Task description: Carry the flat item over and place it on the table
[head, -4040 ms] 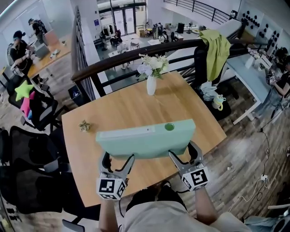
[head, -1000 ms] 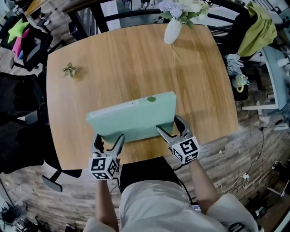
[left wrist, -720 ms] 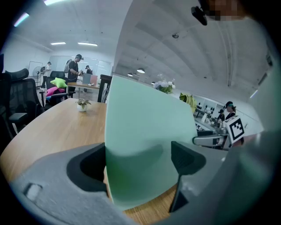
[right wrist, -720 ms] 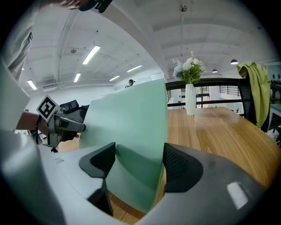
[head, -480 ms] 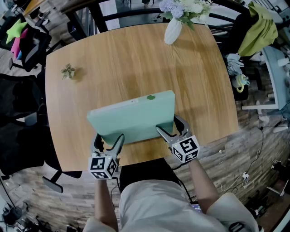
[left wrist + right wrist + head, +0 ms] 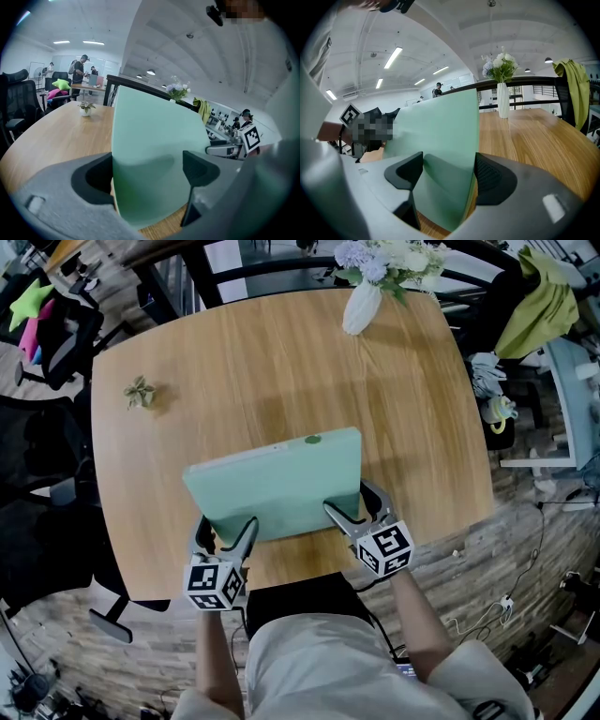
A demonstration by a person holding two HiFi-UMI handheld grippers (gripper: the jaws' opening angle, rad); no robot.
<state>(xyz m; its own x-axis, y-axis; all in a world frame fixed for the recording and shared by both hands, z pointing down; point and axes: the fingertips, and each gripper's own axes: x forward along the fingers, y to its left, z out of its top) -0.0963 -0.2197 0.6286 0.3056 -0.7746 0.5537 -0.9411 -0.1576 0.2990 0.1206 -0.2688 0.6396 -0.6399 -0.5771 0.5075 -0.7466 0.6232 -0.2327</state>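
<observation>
A flat mint-green board point(image 6: 277, 486) is held at a slant over the near half of the wooden table point(image 6: 234, 371). My left gripper point(image 6: 225, 538) is shut on its near-left edge and my right gripper point(image 6: 350, 514) on its near-right edge. In the left gripper view the board point(image 6: 154, 140) fills the gap between the jaws of the left gripper point(image 6: 147, 173). In the right gripper view the board point(image 6: 440, 131) sits likewise inside the right gripper point(image 6: 445, 176). Whether the board's lower edge touches the wood I cannot tell.
A white vase of flowers point(image 6: 361, 301) stands at the table's far edge, and a small dried plant ornament point(image 6: 141, 390) lies at the far left. Black office chairs point(image 6: 37, 474) crowd the left side. A dark railing point(image 6: 281, 268) runs behind the table.
Since four seconds ago the board has come forward over the table and the view has tipped steeply down. Over the last second it has barely moved.
</observation>
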